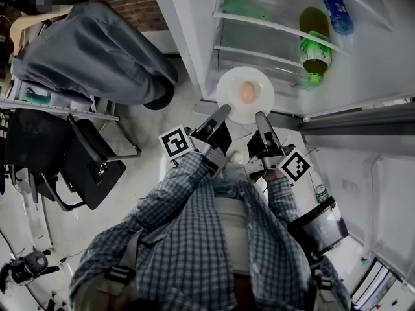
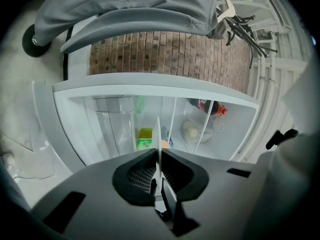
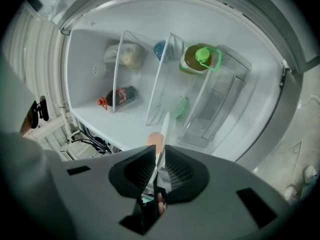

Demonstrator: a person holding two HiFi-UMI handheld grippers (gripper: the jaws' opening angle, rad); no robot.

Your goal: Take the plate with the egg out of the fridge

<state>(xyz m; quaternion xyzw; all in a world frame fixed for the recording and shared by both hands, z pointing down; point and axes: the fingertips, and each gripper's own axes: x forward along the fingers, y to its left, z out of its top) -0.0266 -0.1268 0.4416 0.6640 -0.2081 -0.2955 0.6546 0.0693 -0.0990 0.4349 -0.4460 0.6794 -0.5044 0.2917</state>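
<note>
A white plate [image 1: 228, 88] with a brown egg [image 1: 246, 92] on it hangs level at the front edge of the open fridge [image 1: 194, 37]. My left gripper [image 1: 224, 111] is shut on the plate's near-left rim, and my right gripper [image 1: 260, 118] is shut on its near-right rim. In the left gripper view the plate [image 2: 159, 134] shows as a thin white edge clamped in the left gripper [image 2: 159, 156], with the egg [image 2: 165, 144] peeking beside it. The right gripper view has the plate's edge [image 3: 165, 126] and egg [image 3: 154, 140] above the right gripper [image 3: 160, 159].
Inside the fridge are glass shelves [image 1: 272, 28], a green bottle [image 1: 316, 52], a blue bottle [image 1: 337, 8], a cola bottle [image 3: 117, 96] and a bagged item [image 3: 129, 55]. A person in grey trousers [image 1: 97, 50] stands at left. A black bag [image 1: 87, 167] sits on the floor.
</note>
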